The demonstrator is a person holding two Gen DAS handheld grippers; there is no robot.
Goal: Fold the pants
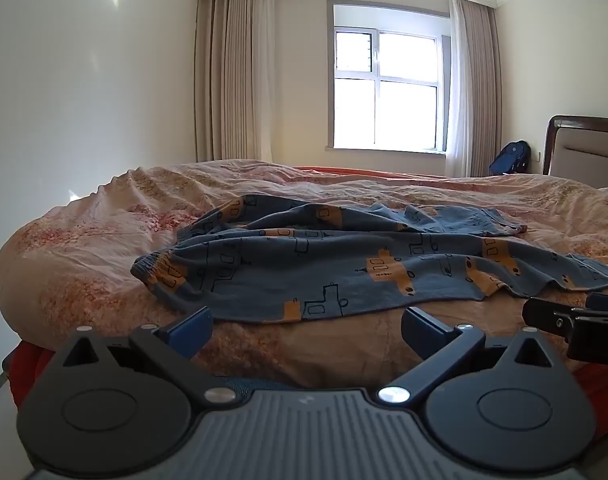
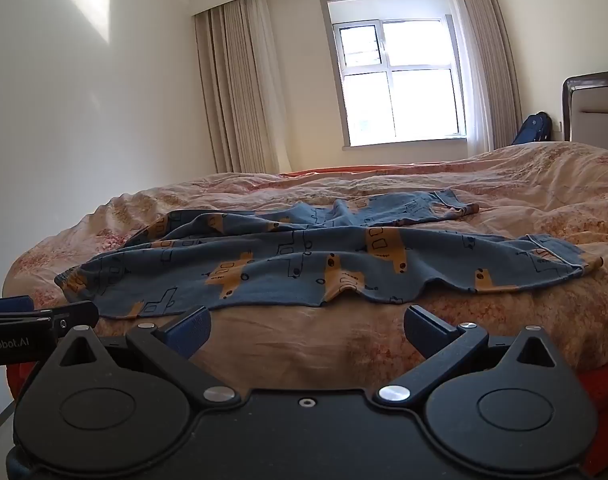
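"Where are the pants [image 1: 343, 264]?"

"Spread out flat on the bed [image 1: 84, 264], waistband on the left, legs going right."

"Why flat?"

"Probably so they fold easily."

"And the claws?"

"The left claw [image 1: 305, 330] and right claw [image 2: 305, 328] wait near the close edge, both wide open, holding nothing."

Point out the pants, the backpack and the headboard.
pants [image 1: 343, 276]: left wrist view, middle of the near leg.
backpack [image 1: 511, 158]: left wrist view, its blue front.
headboard [image 2: 597, 114]: right wrist view, padded panel.
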